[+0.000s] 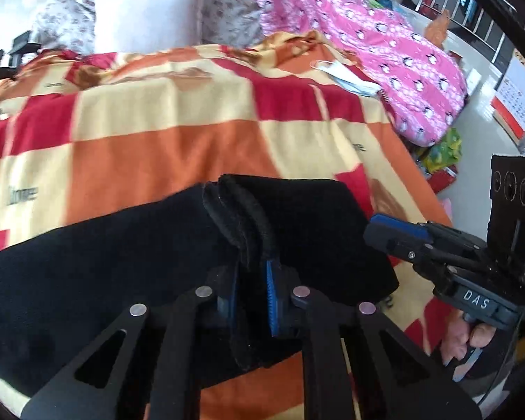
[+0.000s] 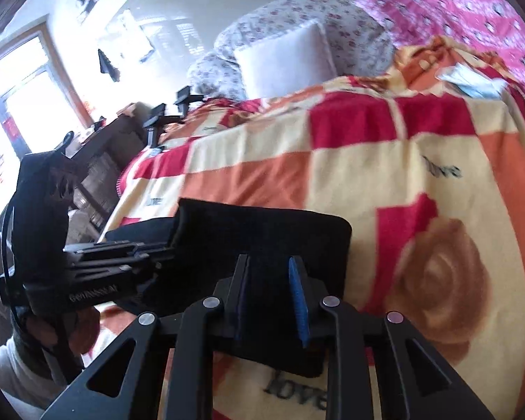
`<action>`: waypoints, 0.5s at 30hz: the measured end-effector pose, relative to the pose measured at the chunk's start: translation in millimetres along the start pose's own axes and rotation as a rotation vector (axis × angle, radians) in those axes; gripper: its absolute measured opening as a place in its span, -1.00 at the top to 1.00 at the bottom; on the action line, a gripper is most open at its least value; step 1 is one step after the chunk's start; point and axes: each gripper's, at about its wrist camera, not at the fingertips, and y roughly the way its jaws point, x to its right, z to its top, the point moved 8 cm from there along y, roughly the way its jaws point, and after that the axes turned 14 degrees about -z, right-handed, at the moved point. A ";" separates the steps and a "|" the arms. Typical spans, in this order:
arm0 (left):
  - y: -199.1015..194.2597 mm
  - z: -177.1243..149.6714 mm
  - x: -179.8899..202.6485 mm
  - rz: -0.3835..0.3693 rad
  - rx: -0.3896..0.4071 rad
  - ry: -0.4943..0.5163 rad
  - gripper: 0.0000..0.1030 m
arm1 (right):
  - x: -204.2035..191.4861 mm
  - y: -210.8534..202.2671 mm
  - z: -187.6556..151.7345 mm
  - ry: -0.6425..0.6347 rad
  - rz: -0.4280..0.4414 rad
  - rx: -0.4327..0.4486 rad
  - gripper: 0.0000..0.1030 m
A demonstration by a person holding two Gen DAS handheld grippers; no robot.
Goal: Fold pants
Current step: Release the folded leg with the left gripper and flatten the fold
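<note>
Black pants (image 1: 122, 262) lie folded on a checked red, orange and cream blanket (image 1: 192, 133) on the bed. My left gripper (image 1: 252, 280) is shut on a thick raised fold of the pants' edge. It also shows in the right wrist view (image 2: 164, 245), clamped on the pants (image 2: 280, 231) from the left. My right gripper (image 2: 271, 301) sits over the near part of the pants with its jaws a little apart and nothing pinched between them. In the left wrist view the right gripper (image 1: 385, 231) is beside the pants' right edge.
A white pillow (image 1: 147, 17) and a floral duvet (image 1: 227, 3) lie at the head of the bed. A pink penguin-print quilt (image 1: 385, 52) lies on the right. A face mask (image 1: 346, 77) rests on the blanket. Black stands (image 2: 164, 115) are at the bed's left side.
</note>
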 end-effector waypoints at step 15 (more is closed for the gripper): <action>-16.4 -2.5 -27.8 0.126 0.087 -0.035 -0.16 | -15.7 19.0 -3.2 -0.065 -0.079 -0.050 0.26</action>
